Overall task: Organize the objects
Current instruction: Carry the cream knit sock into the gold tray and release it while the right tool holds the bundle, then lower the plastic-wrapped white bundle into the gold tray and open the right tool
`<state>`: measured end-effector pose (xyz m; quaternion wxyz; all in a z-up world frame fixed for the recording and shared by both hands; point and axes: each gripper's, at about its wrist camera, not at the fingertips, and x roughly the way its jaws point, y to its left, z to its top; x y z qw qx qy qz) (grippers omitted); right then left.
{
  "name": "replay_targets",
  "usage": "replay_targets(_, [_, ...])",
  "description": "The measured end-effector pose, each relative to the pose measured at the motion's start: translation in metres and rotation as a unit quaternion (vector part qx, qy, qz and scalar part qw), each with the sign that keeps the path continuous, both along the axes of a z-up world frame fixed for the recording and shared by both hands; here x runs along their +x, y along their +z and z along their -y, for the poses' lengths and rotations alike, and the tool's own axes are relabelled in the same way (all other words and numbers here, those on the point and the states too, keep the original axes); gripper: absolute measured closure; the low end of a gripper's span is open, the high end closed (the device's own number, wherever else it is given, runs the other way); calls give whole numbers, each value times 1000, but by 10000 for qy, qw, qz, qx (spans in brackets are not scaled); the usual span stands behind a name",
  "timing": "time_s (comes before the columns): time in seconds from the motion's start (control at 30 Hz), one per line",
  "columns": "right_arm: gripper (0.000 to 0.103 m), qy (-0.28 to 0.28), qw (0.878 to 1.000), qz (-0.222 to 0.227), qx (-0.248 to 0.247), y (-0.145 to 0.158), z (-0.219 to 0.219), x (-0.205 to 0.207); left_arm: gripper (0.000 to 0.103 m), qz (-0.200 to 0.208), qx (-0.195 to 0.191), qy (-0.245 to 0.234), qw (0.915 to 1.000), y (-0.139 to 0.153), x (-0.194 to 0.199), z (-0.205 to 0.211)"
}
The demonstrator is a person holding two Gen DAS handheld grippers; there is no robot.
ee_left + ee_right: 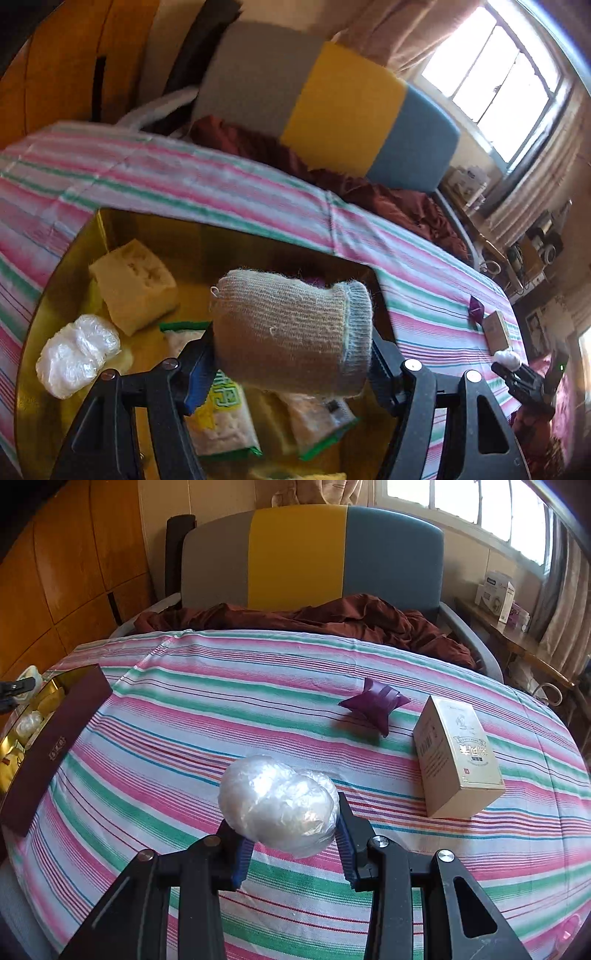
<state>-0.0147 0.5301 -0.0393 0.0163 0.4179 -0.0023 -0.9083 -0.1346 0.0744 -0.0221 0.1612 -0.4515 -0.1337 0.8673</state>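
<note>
Striped bedsheet (pixel 177 686) w/ wide bare stretch mid-bed; left gripper (pixel 291 354) clamped on knit sock (pixel 291 332) above gold-lined box (pixel 48 306) at bed's left edge; right gripper (pixel 291 830) pinching plastic-wrapped bundle (pixel 277 805), just above sheet; cream carton (pixel 458 760), purple pouch (pixel 375 705) nr right side.

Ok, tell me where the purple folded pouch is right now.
In the right wrist view, the purple pouch lies on the striped cloth, right of centre, just left of the cream carton.

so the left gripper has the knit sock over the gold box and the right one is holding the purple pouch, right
Not quite. The right gripper is shut on a clear plastic-wrapped bundle; the purple pouch lies untouched on the striped sheet, per the right wrist view. The left gripper does hold the knit sock over the gold box.
</note>
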Motion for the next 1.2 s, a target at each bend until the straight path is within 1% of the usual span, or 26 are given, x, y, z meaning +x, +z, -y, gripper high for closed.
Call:
replay_targets(0.07, [63, 15, 10000, 5, -27, -1, 3, 0, 33, 178, -96, 42, 9998, -9, -13, 4])
replay_targets(0.13, [63, 69, 10000, 61, 36, -4, 7, -1, 33, 287, -174, 201, 9992, -17, -23, 9])
replay_targets(0.23, [63, 190, 9997, 77, 143, -6, 12, -1, 32, 379, -166, 399, 9983, -24, -33, 17])
replay_targets(0.3, [63, 210, 9997, 78, 100, -6, 11, -1, 31, 463, -245, 509, 9973, -27, -39, 20])
replay_targets(0.33, [63, 207, 9997, 85, 82, -7, 11, -1, 28, 485, -238, 545, 9970, -28, -39, 23])
replay_targets(0.37, [63, 198, 9997, 85, 92, -7, 10, -1, 25, 473, -216, 561, 9971, -27, -38, 24])
replay_targets(0.4, [63, 196, 9997, 84, 110, -7, 10, -1, 20, 416, -185, 577, 9973, -27, -36, 26])
replay_targets(0.5, [63, 234, 9996, 77, 167, -7, 13, 0, 20, 263, -104, 510, 9983, -23, -31, 26])
replay_targets(0.6, [63, 348, 9992, 81, 187, -6, 20, 1, 20, 39, -205, 464, 9987, -15, -19, 24])
replay_targets(0.63, [63, 392, 9990, 112, 188, -5, 23, 1, 20, 34, -209, 451, 9988, -13, -15, 24])
replay_targets(0.67, [63, 448, 9987, 158, 184, -6, 27, 1, 20, 26, -117, 418, 9991, -10, -10, 24])
replay_targets(0.73, [63, 553, 9978, 276, 251, -6, 38, 0, 20, -110, 55, 387, 9992, -3, 0, 28])
replay_targets(0.8, [63, 680, 9968, 356, 202, -2, 52, 0, 20, -146, 133, 284, 9994, 3, 9, 29])
replay_targets(0.87, [63, 827, 9959, 339, 145, 5, 67, 1, 20, -259, 183, 206, 9993, 9, 21, 30])
replay_targets(1.0, [63, 1252, 9919, 193, 41, 27, 112, 4, 20, -414, 200, 101, 9989, 16, 45, 31])
replay_targets(1.1, [63, 1547, 9877, 112, -179, 39, 149, 6, 21, -500, 244, 39, 9984, 18, 59, 35])
replay_targets(1.2, [63, 1882, 9814, 3, -367, 48, 188, 11, 21, -530, 100, 49, 9985, 19, 67, 41])
